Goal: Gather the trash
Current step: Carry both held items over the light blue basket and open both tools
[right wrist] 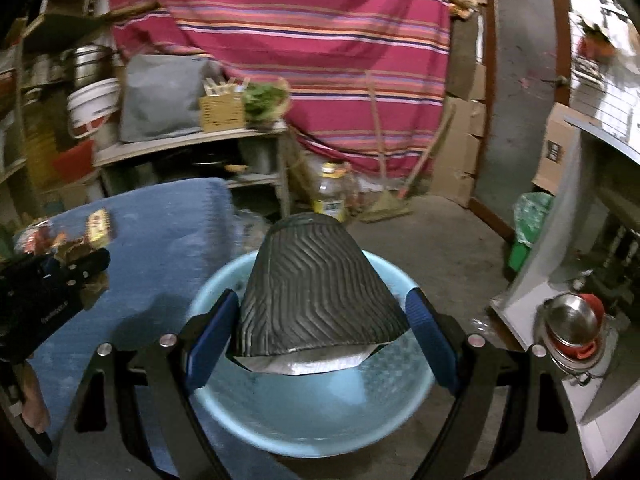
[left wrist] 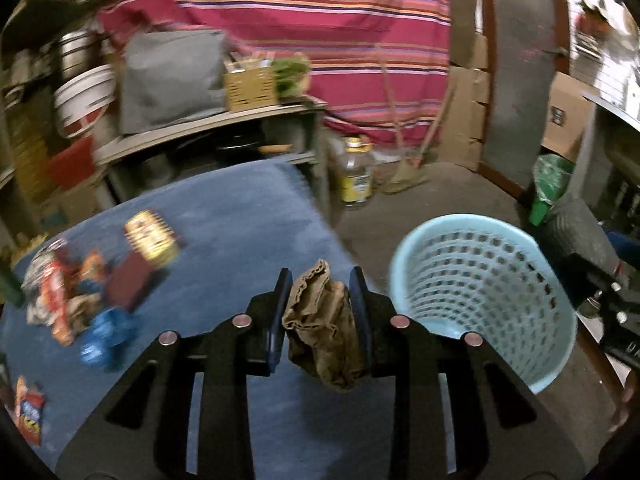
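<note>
My left gripper (left wrist: 320,284) is shut on a crumpled brown paper bag (left wrist: 322,328) and holds it above the right edge of the blue-covered table (left wrist: 224,216). The light blue basket (left wrist: 486,296) stands on the floor just to its right. My right gripper (right wrist: 320,308) is open above the basket (right wrist: 312,408). A black ribbed pouch with a silver inside (right wrist: 316,292) sits between its fingers, over the basket's mouth, with gaps to both pads. Several snack wrappers (left wrist: 64,300) and a gold packet (left wrist: 152,238) lie on the table at the left.
A shelf unit (left wrist: 208,128) with a grey bag and a wicker box stands behind the table. A plastic jug (left wrist: 354,172) and a broom (left wrist: 404,168) are on the floor. A green bin (left wrist: 550,184) stands at the right. Steel bowls (right wrist: 576,328) sit at the right.
</note>
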A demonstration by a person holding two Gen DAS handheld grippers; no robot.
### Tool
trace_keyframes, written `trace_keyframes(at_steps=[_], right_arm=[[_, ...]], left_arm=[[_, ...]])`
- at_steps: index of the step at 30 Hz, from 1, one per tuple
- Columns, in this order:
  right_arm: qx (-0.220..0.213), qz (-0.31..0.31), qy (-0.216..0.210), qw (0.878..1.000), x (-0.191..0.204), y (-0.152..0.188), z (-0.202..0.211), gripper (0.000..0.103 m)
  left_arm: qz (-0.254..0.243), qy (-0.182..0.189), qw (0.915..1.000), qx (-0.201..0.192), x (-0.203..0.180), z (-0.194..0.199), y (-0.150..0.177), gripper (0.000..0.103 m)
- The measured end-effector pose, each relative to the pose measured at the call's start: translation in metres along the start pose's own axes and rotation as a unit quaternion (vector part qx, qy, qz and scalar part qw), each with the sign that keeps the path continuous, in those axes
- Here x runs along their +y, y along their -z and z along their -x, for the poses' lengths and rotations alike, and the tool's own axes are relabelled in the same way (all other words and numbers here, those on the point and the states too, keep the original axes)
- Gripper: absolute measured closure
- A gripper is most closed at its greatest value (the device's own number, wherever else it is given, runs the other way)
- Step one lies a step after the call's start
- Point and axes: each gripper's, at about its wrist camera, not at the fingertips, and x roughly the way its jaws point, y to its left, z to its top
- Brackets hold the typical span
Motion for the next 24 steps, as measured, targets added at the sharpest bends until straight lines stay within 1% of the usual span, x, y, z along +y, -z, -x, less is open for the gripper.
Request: trace_keyframes(at_steps=[4,7,10,12,18,20,22,24], right_arm=[[0.01,-0.019,0.018,1.0,-0.033,0.003,-0.008,0.019],[0.019,-0.028,0.028,0.999,-0.049,0.008,-0.015,0.019],[0.026,-0.045,0.03,0.998,-0.067,0.012,-0.021,0.019],[0.028,-0.051,0.032,0.998,-0.072,0.012,-0.025,0.019],[0.023,-0.056,0.031,0.998,-0.074,0.008,-0.03,0.019],[0.023,-0.06,0.027,0.998,-0.073,0.006,-0.033,0.019],[0.025,-0.065,0.019,0.997,-0.069,0.006,-0.037,0.019],[0.026,-0.064,0.015,0.998,-0.065,0.005,-0.041,0.019]], left_arm=[[-0.011,0.023,0.9996,0.008,-0.038,-0.019,-0.009,0.074],[-0.018,0.035,0.9991,0.012,-0.065,-0.032,-0.016,0.074],[-0.022,0.042,0.9987,0.014,-0.082,-0.042,-0.02,0.074],[-0.022,0.052,0.9983,0.017,-0.09,-0.049,-0.023,0.074],[-0.02,0.063,0.9977,0.018,-0.097,-0.059,-0.029,0.072],[-0.015,0.064,0.9977,0.019,-0.095,-0.06,-0.031,0.07],[-0.008,0.069,0.9974,0.022,-0.091,-0.062,-0.032,0.07],[-0.004,0.065,0.9976,0.024,-0.086,-0.064,-0.034,0.069]])
